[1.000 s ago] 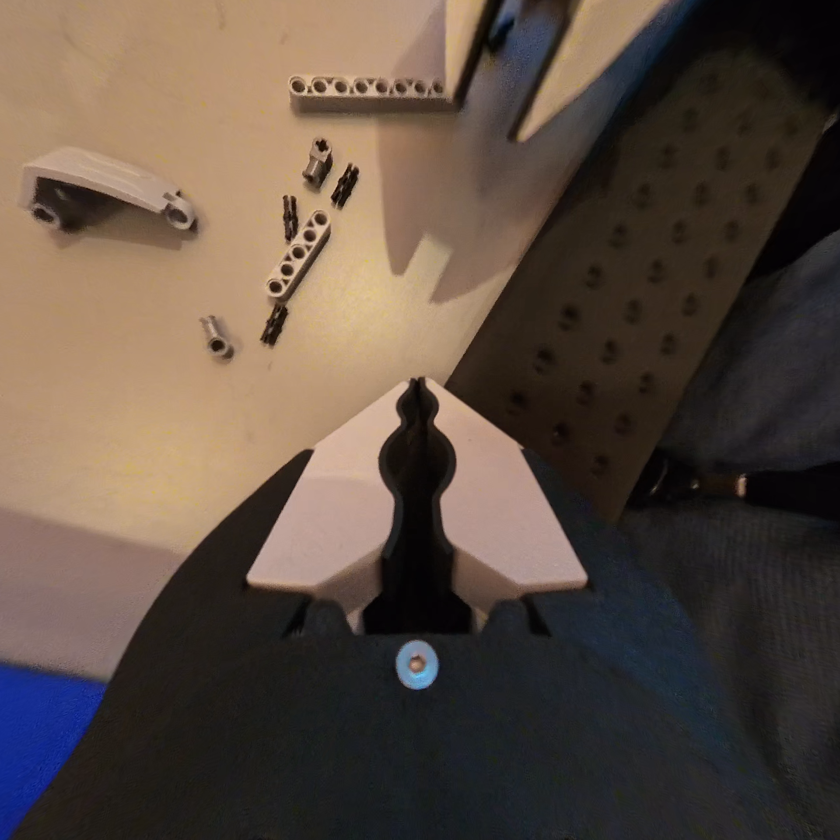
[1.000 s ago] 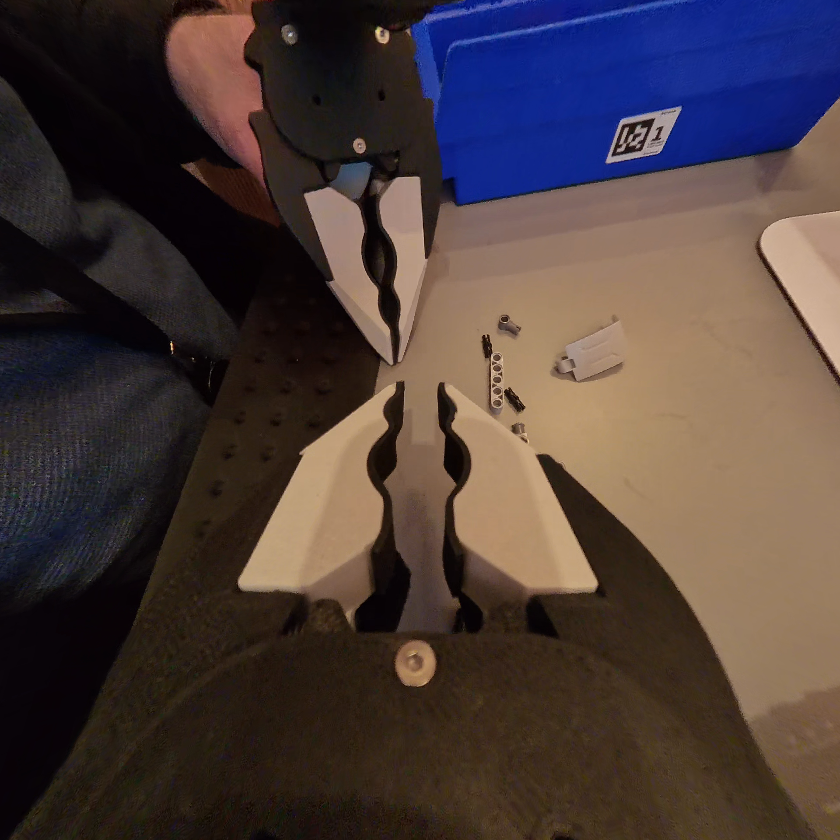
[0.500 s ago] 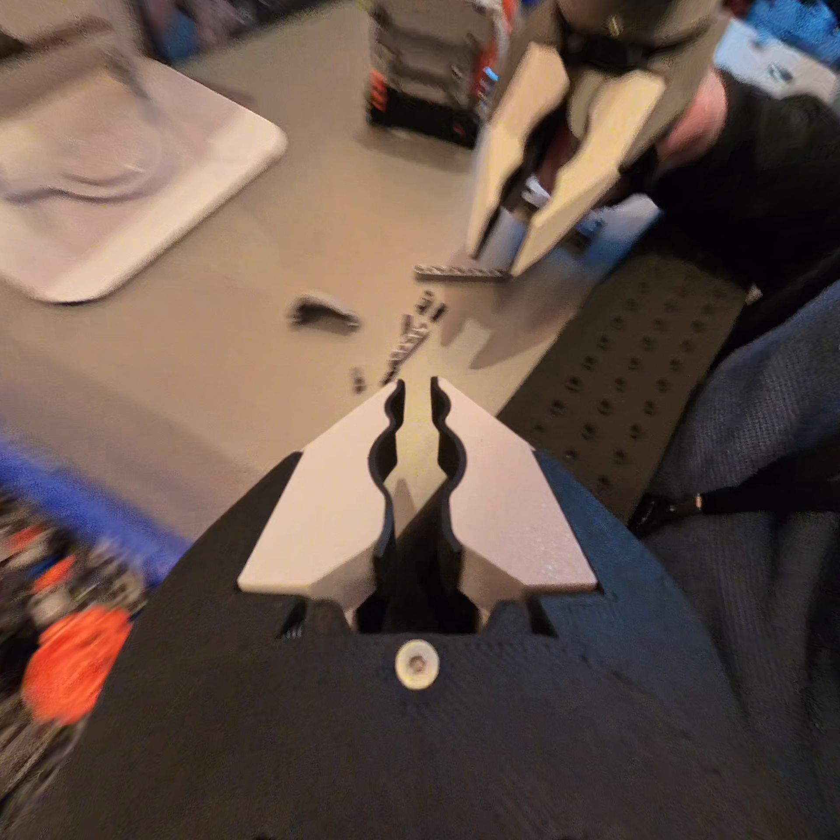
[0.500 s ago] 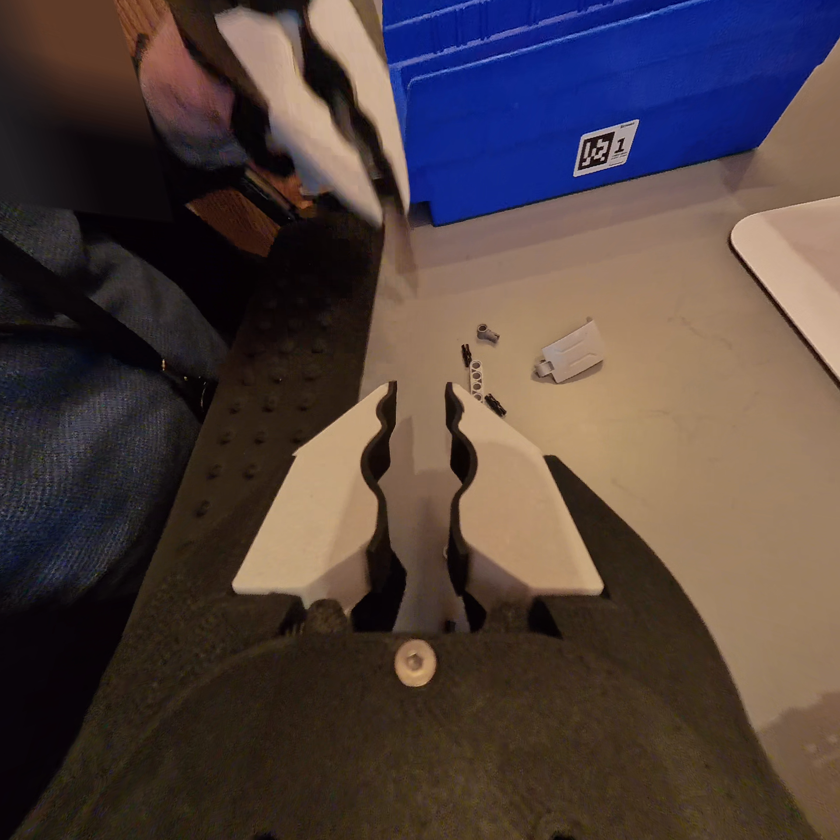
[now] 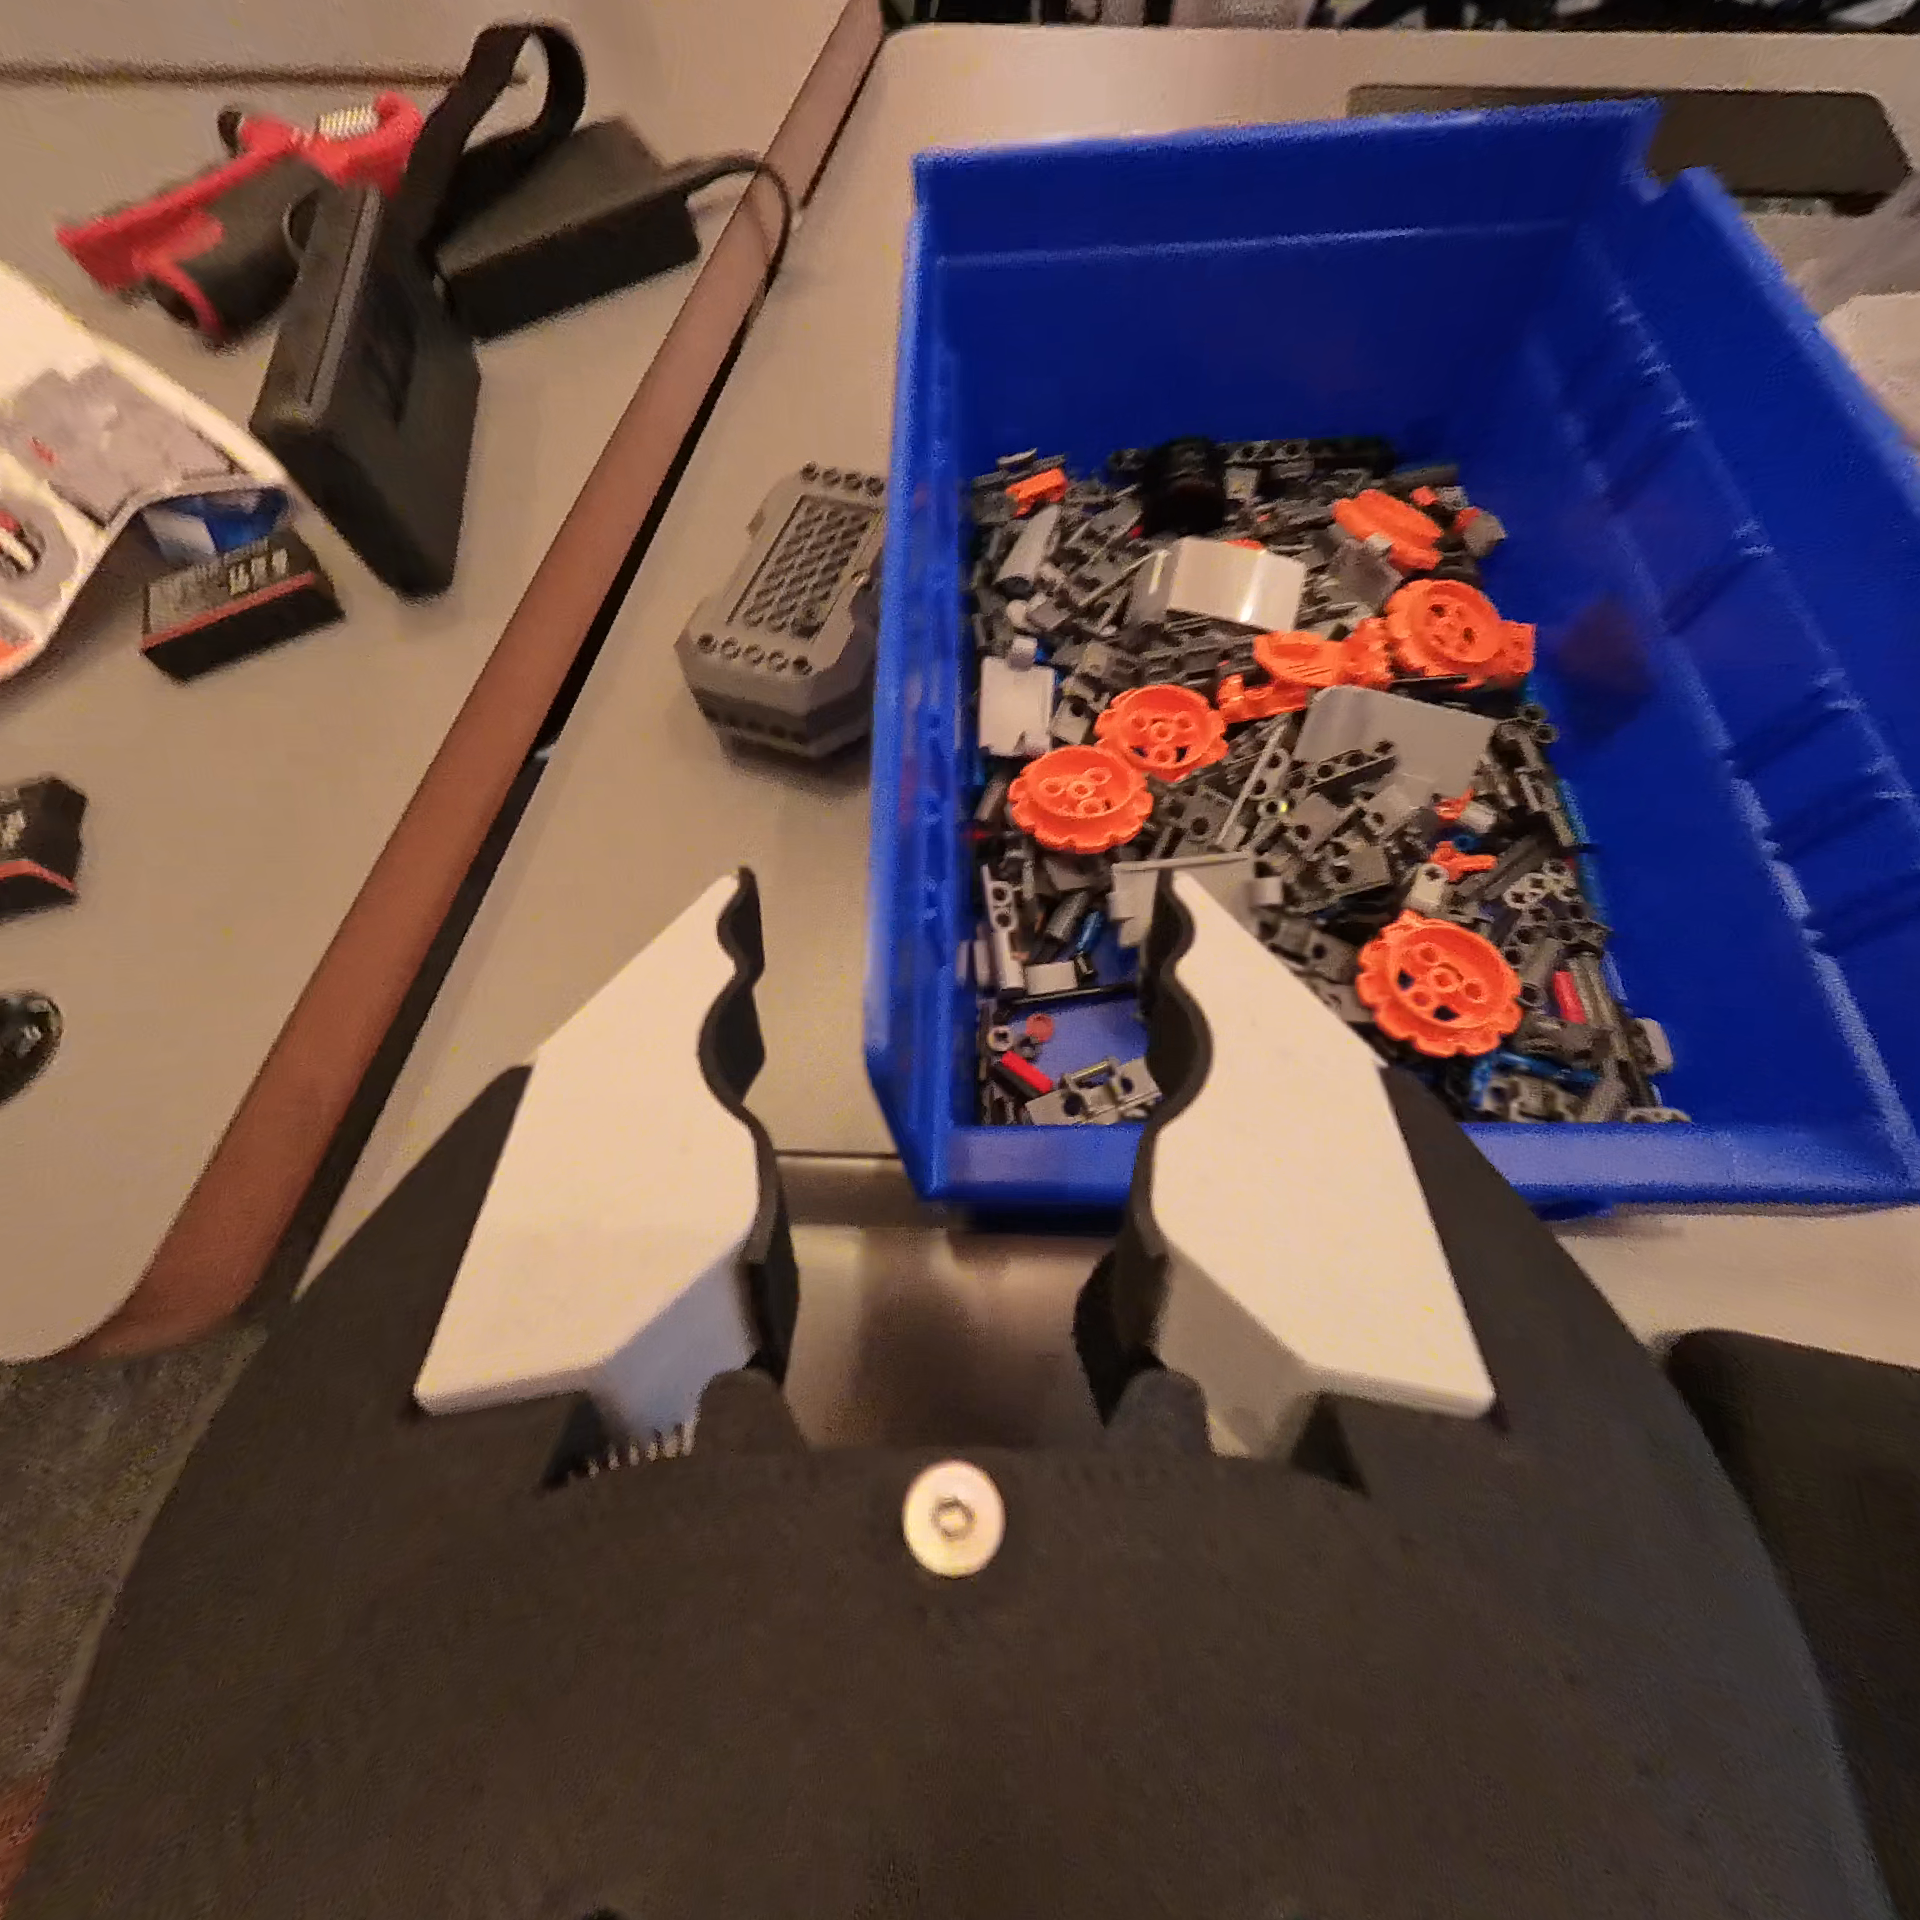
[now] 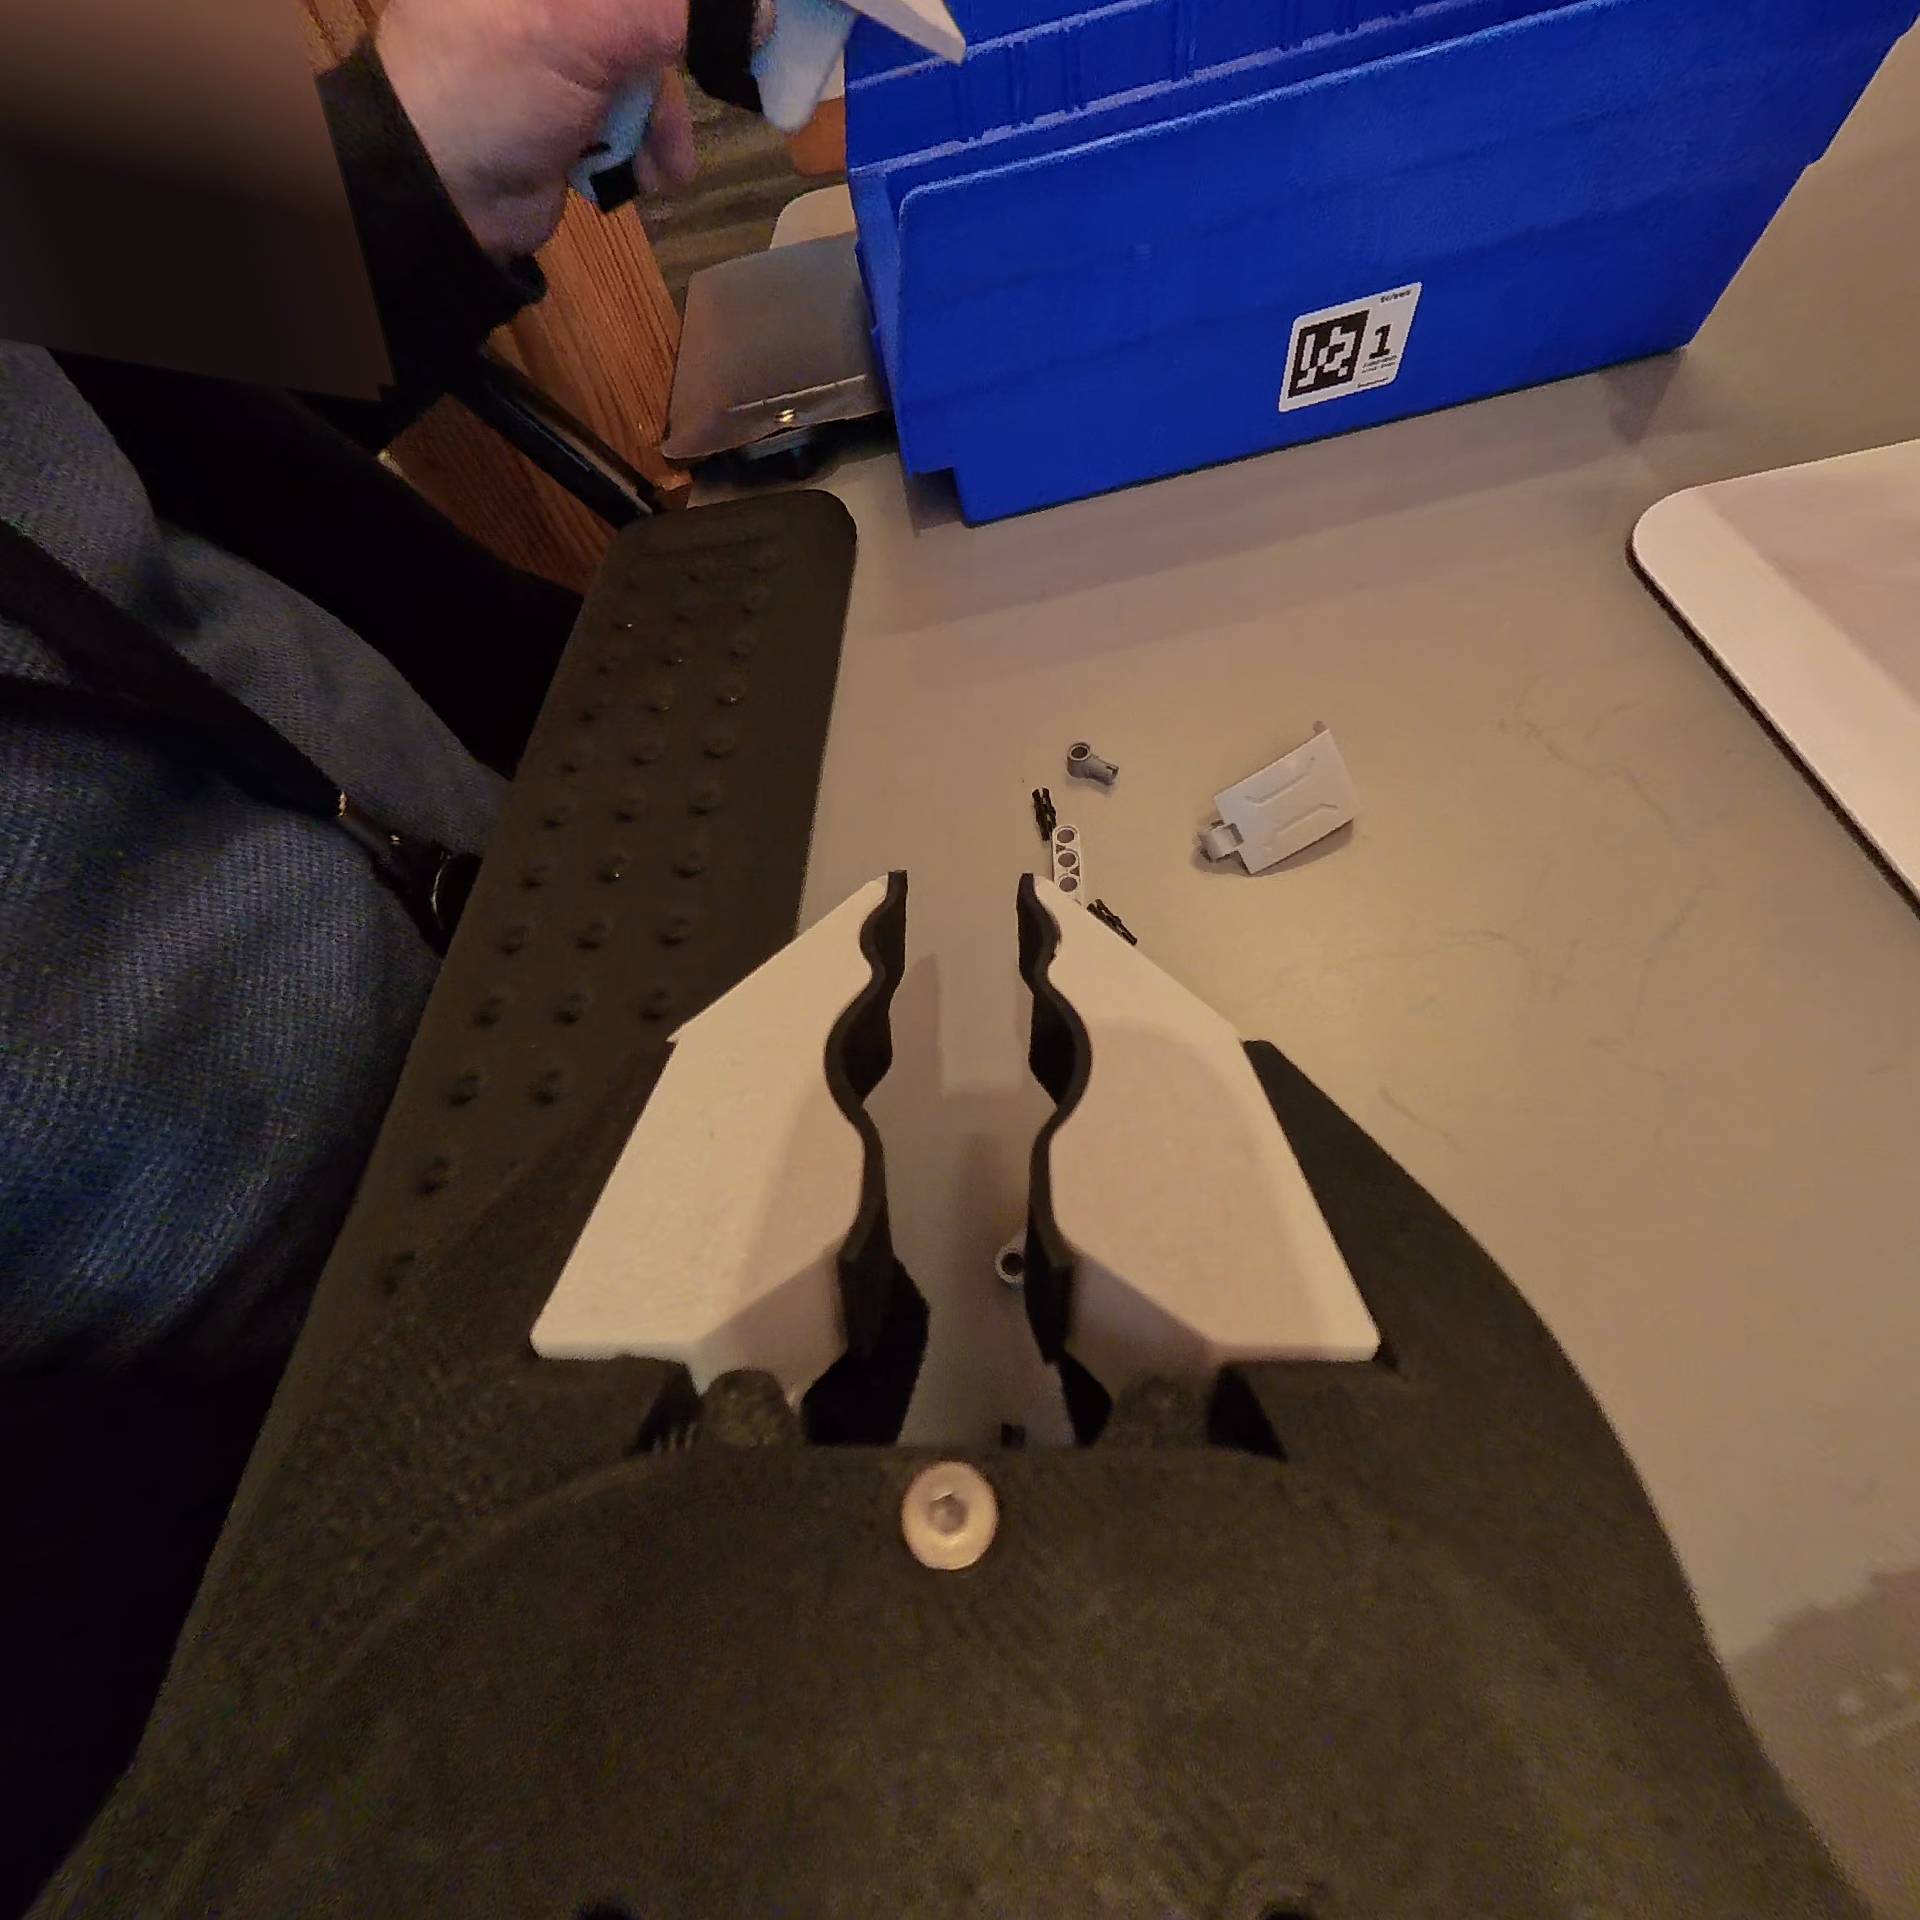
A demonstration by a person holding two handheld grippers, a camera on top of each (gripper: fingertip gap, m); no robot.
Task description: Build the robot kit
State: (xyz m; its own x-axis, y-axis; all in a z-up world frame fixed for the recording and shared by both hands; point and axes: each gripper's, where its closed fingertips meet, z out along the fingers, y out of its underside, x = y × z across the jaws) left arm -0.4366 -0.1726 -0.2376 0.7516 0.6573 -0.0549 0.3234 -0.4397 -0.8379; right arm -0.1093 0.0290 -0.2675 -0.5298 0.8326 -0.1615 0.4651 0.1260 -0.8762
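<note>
Blue bin (image 5: 1299, 343), part-filled with small building pieces, is seen just ahead of the left gripper (image 5: 956, 894); its near left corner falls between the widely parted jaws, and nothing is held. The right fingertip (image 5: 1184, 914) is seen over the bin's near end, above grey and black pieces; whether it touches them cannot be told. Orange toothed wheels (image 5: 1439, 982) are noted to the right of that tip and farther in. A grey perforated block (image 5: 790, 613) is found left of the bin, just beside its wall. Farther left, on a second table, a black box (image 5: 364, 395) and a red-and-black tool (image 5: 229, 218) are recorded.

Right gripper (image 6: 961, 888) is held above the grey table (image 6: 1455, 1039), jaws partly open and empty. A small grey connector (image 6: 1010, 1262) is seen on the table between the jaws, near their base. Just past the right tip a short holed beam (image 6: 1068, 854) and black pins (image 6: 1042, 810) are noted, then a grey connector (image 6: 1089, 764). A curved grey panel (image 6: 1288, 805) lies farther right. A black studded plate (image 6: 644, 831) runs along the left. Beyond, the bin's outer wall (image 6: 1247, 239) carries a square marker (image 6: 1345, 348). At upper left a hand (image 6: 540, 114) is seen.
</note>
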